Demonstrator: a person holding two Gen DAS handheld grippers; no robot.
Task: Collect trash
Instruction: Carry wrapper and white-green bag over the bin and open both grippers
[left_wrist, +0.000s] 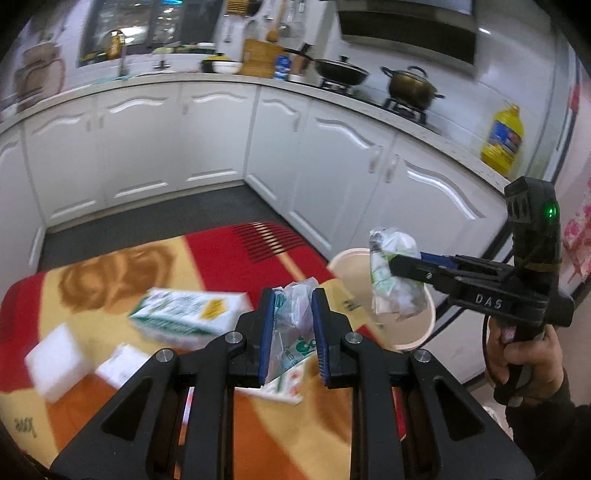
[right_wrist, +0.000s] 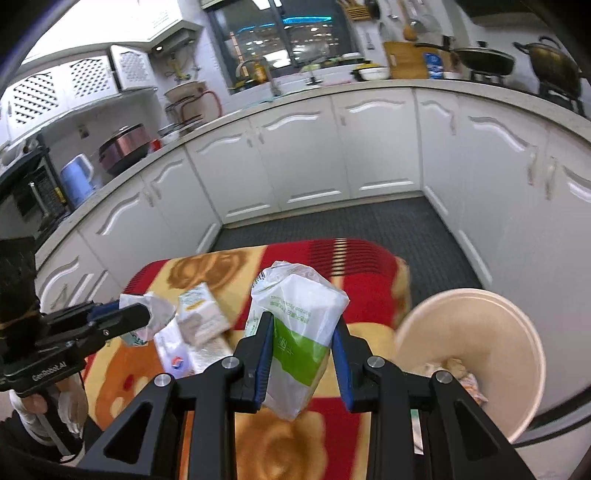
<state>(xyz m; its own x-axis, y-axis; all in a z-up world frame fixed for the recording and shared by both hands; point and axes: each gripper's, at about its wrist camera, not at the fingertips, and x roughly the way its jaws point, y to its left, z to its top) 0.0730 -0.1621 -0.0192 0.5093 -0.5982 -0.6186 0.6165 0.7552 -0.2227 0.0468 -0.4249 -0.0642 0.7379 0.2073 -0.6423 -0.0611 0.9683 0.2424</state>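
A: Both grippers loaded. Left gripper (left_wrist: 293, 295) with jaws clamped narrow on a crumpled plastic wrapper (left_wrist: 295, 308), up off the blanket (left_wrist: 229, 254) covering the table. Right gripper (right_wrist: 304, 332) pinching a green-and-white tissue pack (right_wrist: 301, 328), jaws closed on its sides.

B: And the bin?

A: Cream paper tub (right_wrist: 476, 347) at the table's right edge, scraps already at the bottom. Tissue pack just beside it, near the rim.

B: Risks?

A: Thin film likely to slide from the left jaws; slack end hanging loose. Tub light and near the edge, so easily tipped by a nudge. More packets (left_wrist: 188, 317) left on the blanket.
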